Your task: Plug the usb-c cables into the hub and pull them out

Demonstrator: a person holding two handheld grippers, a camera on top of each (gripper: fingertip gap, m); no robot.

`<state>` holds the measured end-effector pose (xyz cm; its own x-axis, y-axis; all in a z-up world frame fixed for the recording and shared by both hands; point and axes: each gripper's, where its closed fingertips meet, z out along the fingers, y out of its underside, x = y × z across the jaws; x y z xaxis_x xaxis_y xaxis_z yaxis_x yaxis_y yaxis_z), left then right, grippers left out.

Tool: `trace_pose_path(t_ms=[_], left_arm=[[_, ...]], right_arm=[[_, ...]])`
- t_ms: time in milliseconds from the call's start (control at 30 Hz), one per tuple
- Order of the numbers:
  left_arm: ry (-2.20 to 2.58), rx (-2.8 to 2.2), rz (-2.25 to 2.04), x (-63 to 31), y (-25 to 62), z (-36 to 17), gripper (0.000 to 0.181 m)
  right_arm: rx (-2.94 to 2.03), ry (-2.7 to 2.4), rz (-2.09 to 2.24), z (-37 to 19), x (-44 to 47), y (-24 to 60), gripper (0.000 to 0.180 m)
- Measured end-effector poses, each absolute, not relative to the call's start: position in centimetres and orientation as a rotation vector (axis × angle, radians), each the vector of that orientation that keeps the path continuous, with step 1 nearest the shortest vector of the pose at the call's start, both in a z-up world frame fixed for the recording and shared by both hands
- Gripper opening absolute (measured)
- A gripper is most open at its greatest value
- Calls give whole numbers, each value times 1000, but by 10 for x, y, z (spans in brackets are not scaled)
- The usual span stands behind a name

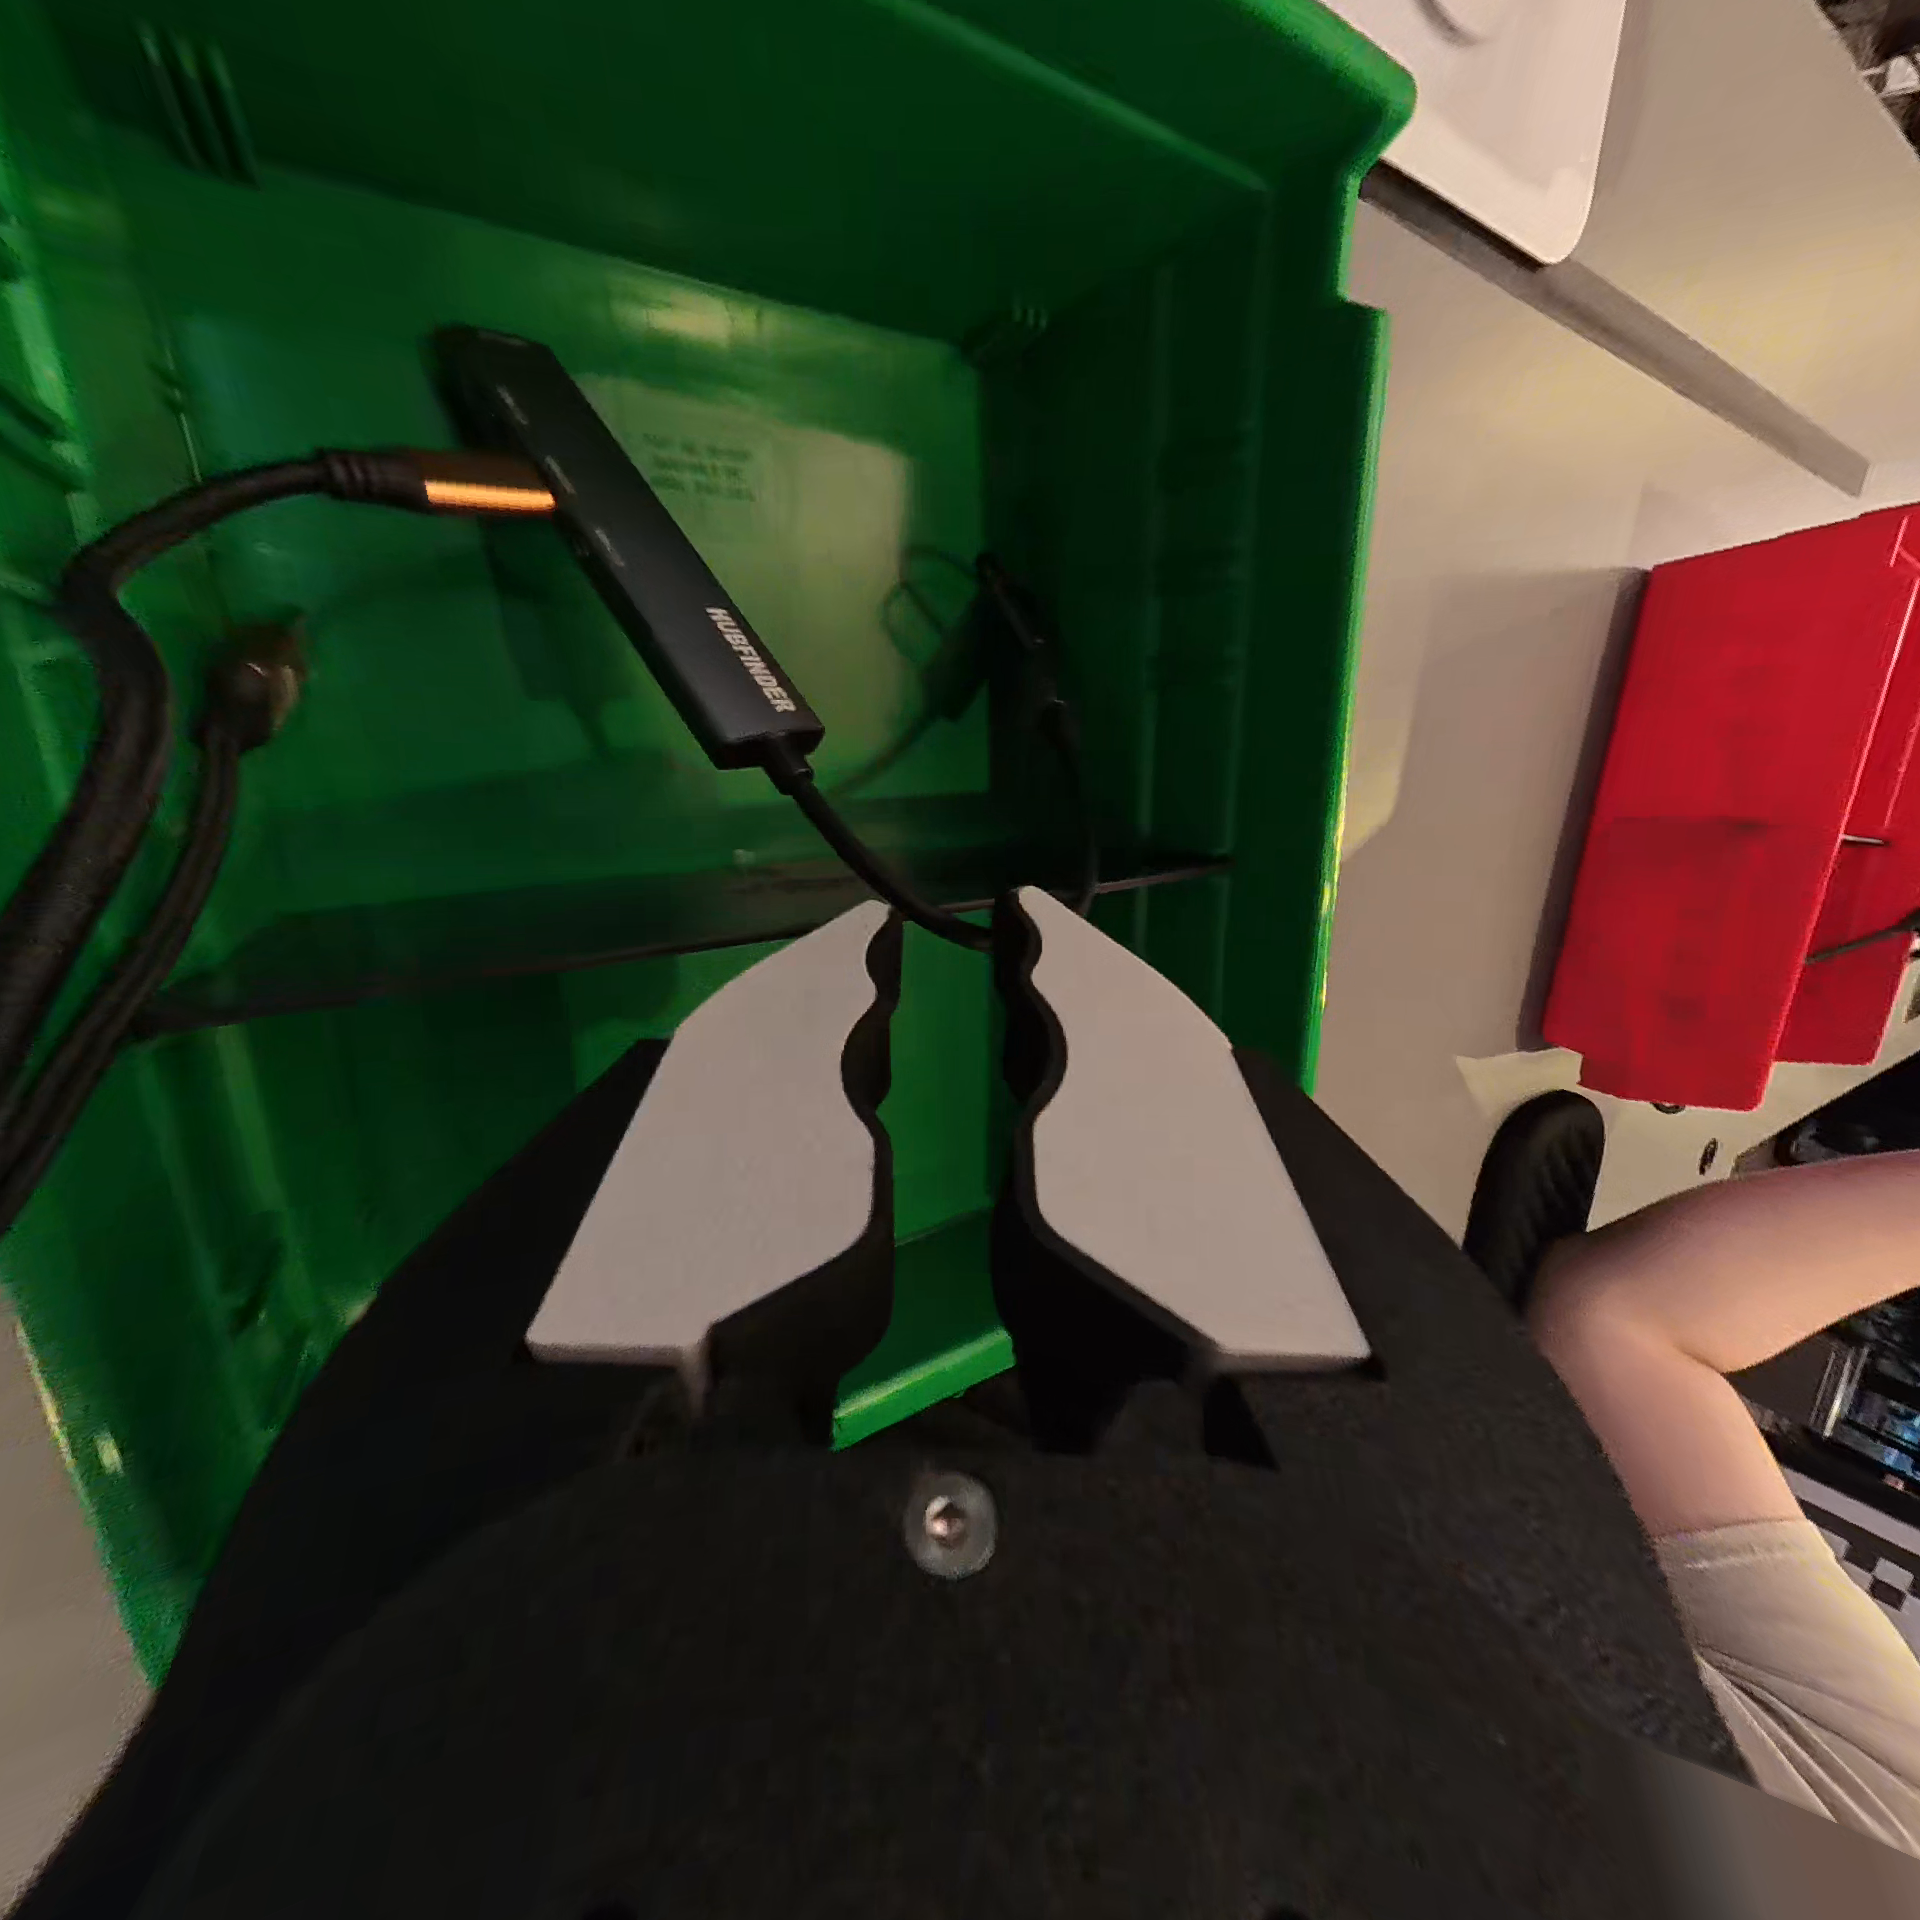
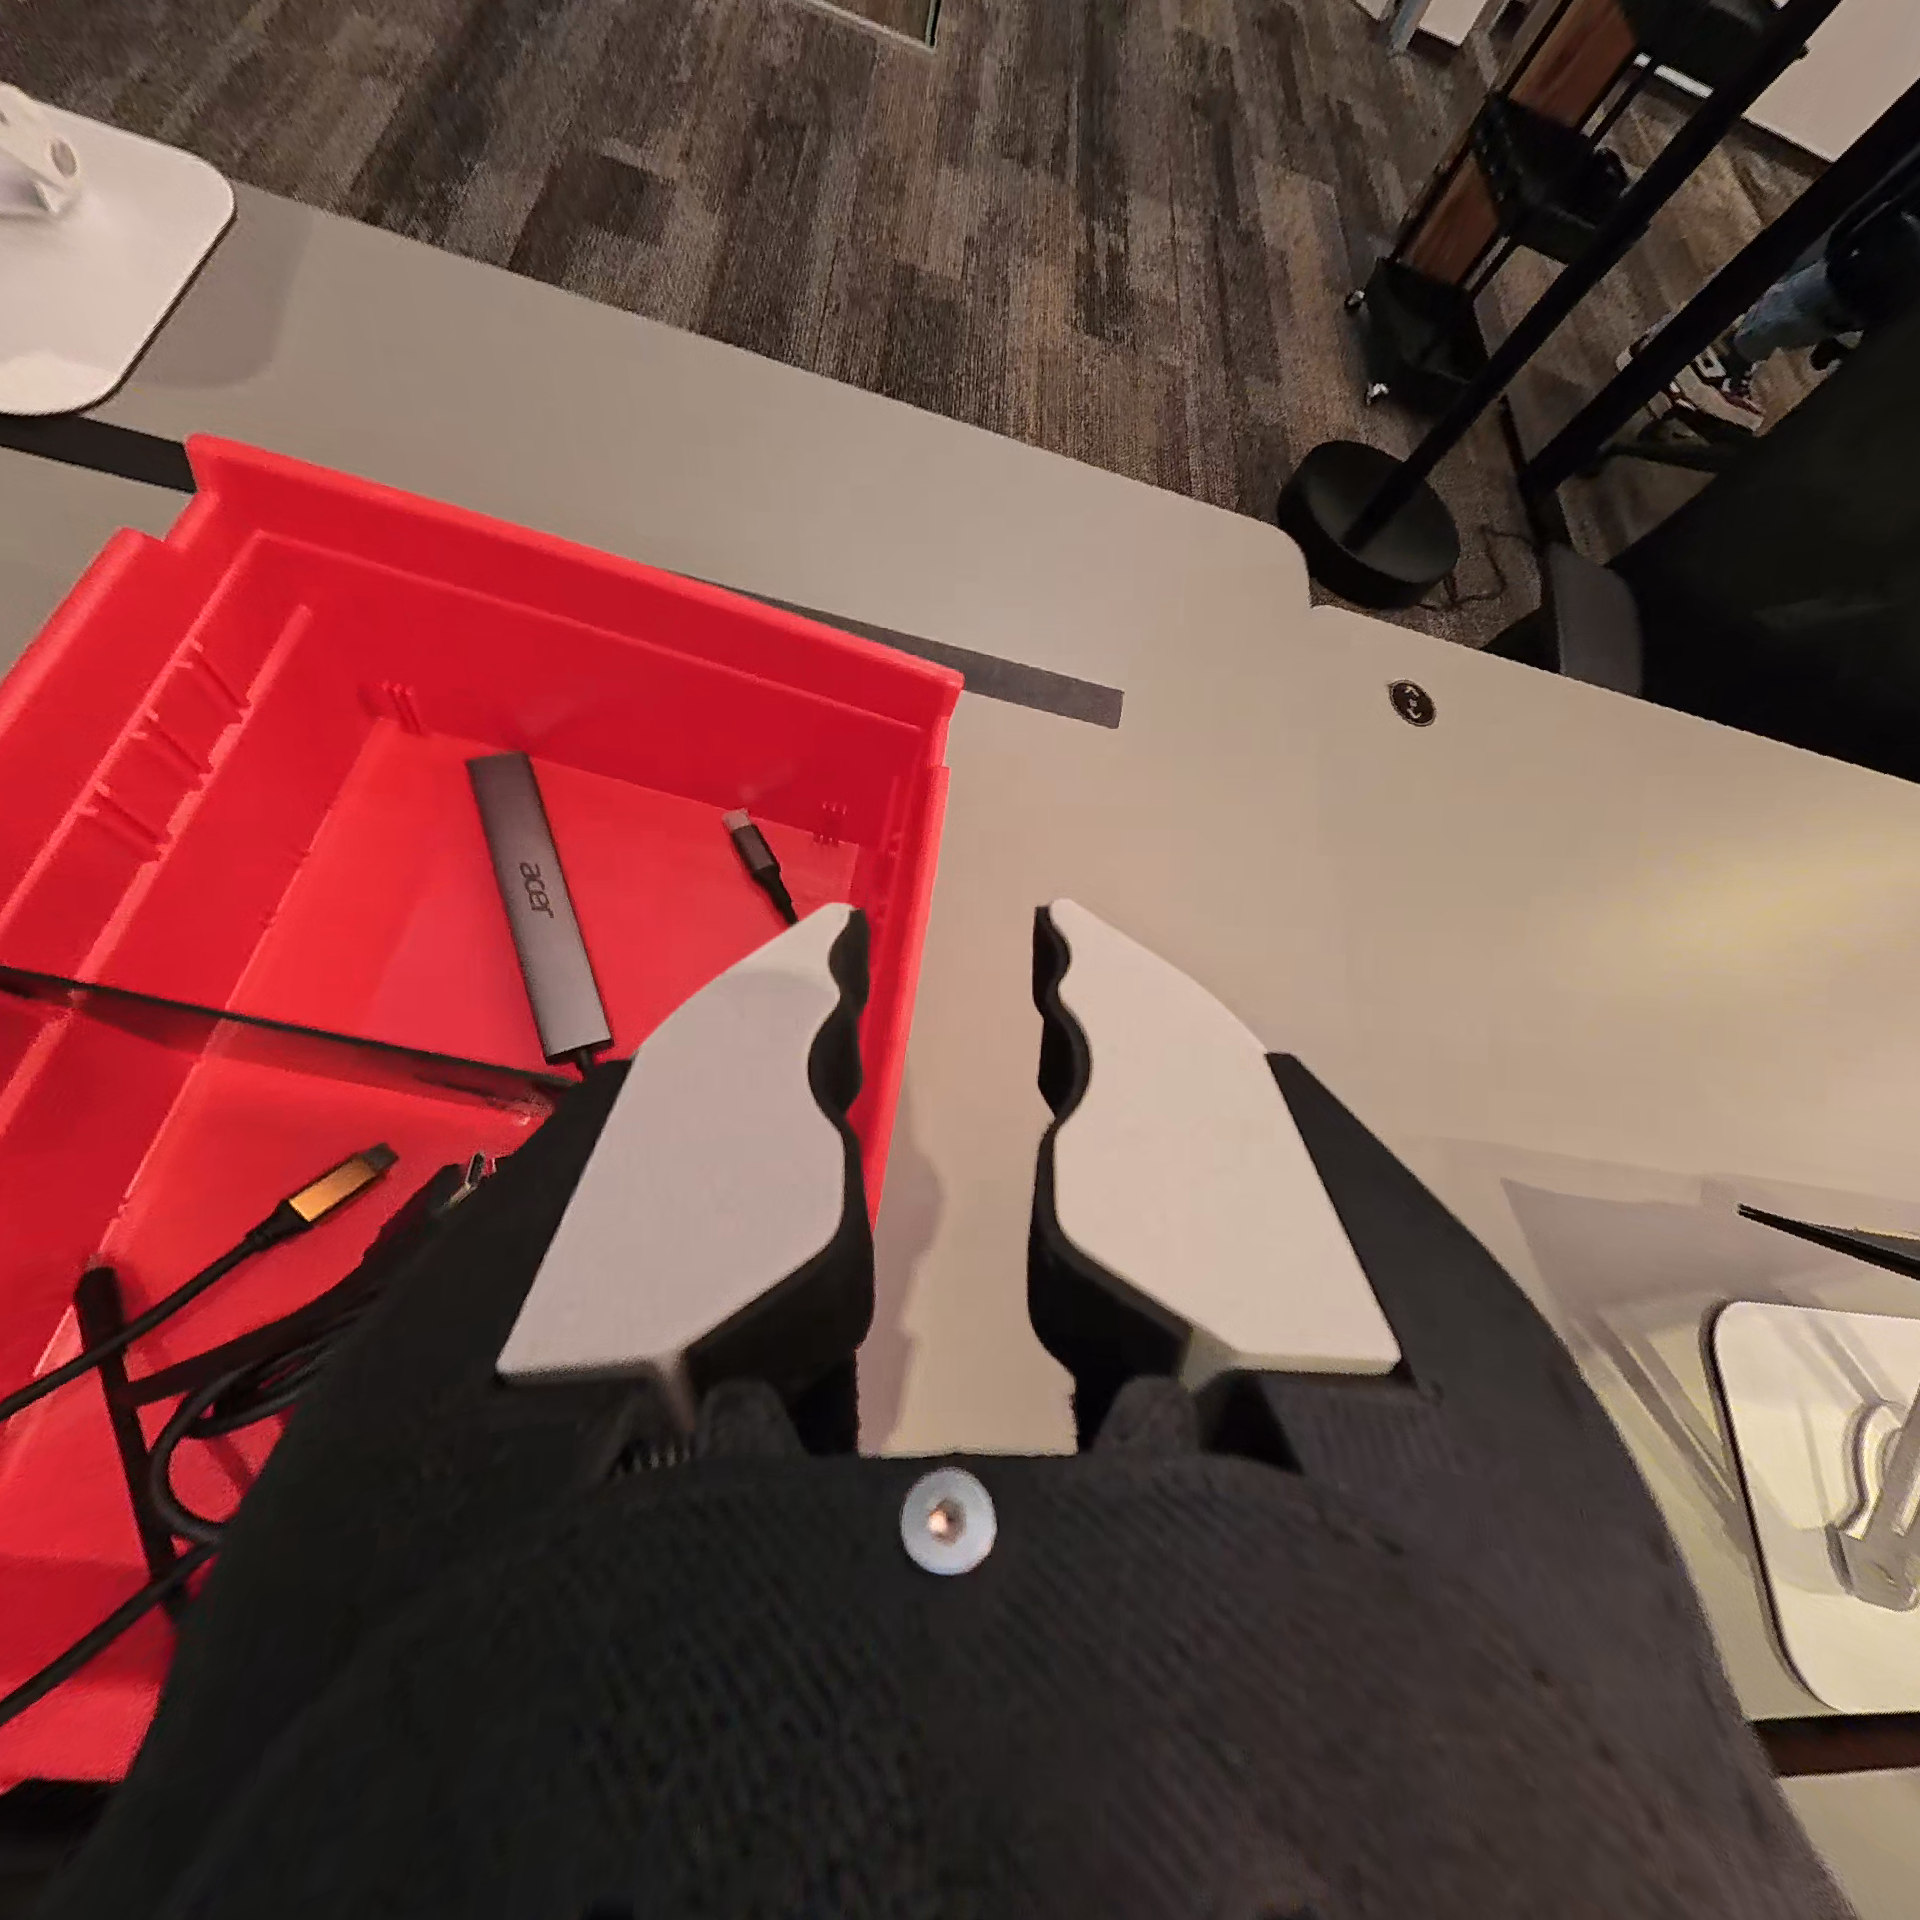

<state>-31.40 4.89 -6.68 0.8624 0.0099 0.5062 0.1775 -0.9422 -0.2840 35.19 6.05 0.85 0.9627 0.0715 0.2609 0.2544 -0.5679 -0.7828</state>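
So, left wrist view: the left gripper (image 1: 945, 914) hangs over the green bin (image 1: 1330, 623), fingers apart w/ a narrow gap, nothing pinched. The thin black lead (image 1: 862, 862) of the dark hub (image 1: 623, 540) runs across right by the fingertips, passing behind the tip at 1 o'clock; can't tell if it touches. That hub lies on the bin floor around 11 o'clock from the tips, slanted, w/ an orange-tipped usb-c plug (image 1: 483, 486) seated in its side and a braided black cable (image 1: 114, 665) looping off toward 9 o'clock. A 2nd loose connector (image 1: 265, 675) sits near the bin's wall at 9 o'clock, blurry, not plugged in. Another small plug (image 1: 1013, 613) rests by the wall at 1 o'clock. Red bin (image 1: 1714, 810) shows out at 3 o'clock on the table, well apart from the green one. Right wrist view: the right gripper (image 2: 945, 914) hovers over the grey table (image 2: 1455, 935) just beside the red bin's (image 2: 914, 831) edge, fingers spread wider, holding nothing. Inside that red bin, at 10 o'clock from the tips, is a grey hub (image 2: 535, 904) w/ no cables in its side. A short black usb-c plug (image 2: 753, 847) lies loose near it at 11 o'clock, and an orange-tipped plug (image 2: 338, 1190) lies loose down at 8 o'clock, cables (image 2: 187, 1382) tangled below it.
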Motion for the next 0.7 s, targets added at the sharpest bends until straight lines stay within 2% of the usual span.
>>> trace_pose_path(t_ms=[333,700], left_arm=[[-75,-2660,-815,-315,54,-59,9],[292,-2436,-632,-287,41,11,3]], right_arm=[[-2176,-273,-272,7,348,61,32],[-2142,-284,-293,15,346,61,31]])
